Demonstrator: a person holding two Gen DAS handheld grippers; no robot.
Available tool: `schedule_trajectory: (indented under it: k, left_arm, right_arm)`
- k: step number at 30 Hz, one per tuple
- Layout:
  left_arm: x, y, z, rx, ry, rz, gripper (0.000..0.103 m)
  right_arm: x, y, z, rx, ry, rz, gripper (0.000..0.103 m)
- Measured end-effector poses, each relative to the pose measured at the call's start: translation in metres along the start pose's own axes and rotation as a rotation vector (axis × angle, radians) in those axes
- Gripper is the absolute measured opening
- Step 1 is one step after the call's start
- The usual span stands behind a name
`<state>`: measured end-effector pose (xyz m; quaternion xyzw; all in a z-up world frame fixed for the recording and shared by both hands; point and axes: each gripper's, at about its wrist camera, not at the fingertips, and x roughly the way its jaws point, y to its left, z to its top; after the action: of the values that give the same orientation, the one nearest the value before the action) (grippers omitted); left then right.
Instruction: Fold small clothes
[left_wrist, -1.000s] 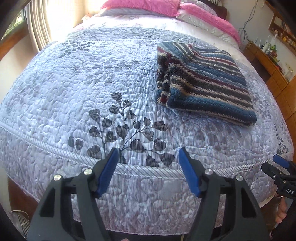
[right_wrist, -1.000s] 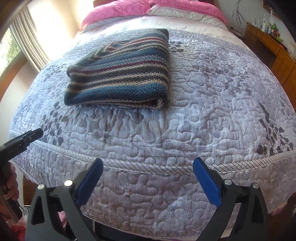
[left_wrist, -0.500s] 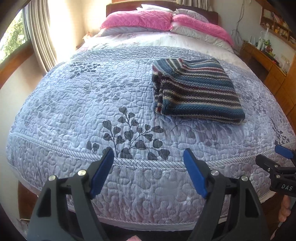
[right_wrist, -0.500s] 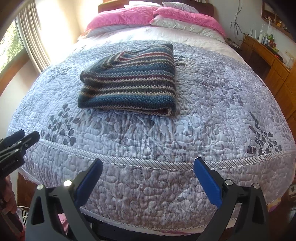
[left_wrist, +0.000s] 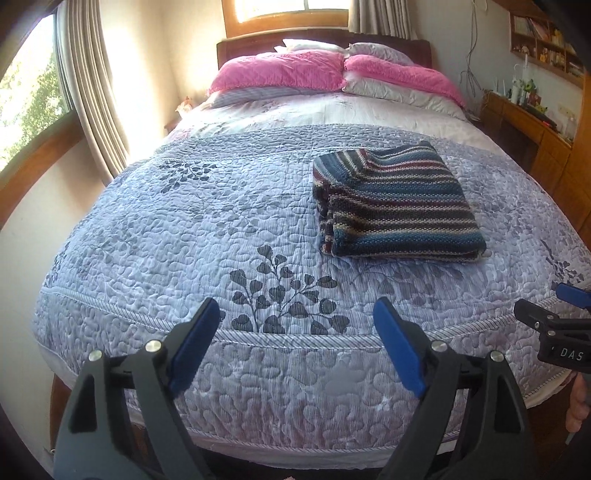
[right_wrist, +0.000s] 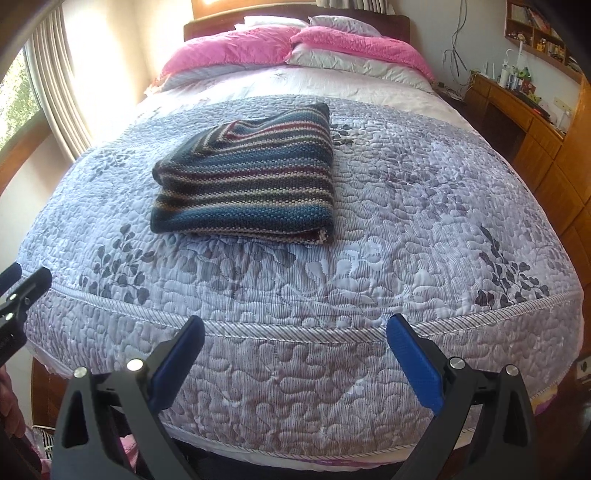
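Note:
A striped knitted garment in blue, maroon and cream lies folded into a thick rectangle on the bed's quilted lavender bedspread. It also appears in the right wrist view as the folded garment, left of centre. My left gripper is open and empty, held off the foot of the bed, well short of the garment. My right gripper is open and empty too, also beyond the foot edge. Each gripper shows at the other view's side edge.
Pink pillows and a wooden headboard lie at the far end. A curtained window is on the left. A wooden desk with small items runs along the right wall. The bedspread's piped edge faces me.
Both grippers have drawn back and up from the bed, so the garment looks smaller and the pillows, headboard and window have come into view. The garment has not moved.

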<state>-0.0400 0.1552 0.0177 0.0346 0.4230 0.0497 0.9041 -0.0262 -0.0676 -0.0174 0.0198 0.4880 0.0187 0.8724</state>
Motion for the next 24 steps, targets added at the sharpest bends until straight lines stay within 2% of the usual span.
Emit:
schedule_trajectory:
  k: [24]
  left_arm:
    - [0.003,0.006,-0.003,-0.007,0.004,0.023,0.087]
  right_arm:
    - [-0.008,0.013,0.007,-0.027,-0.023,0.003,0.099]
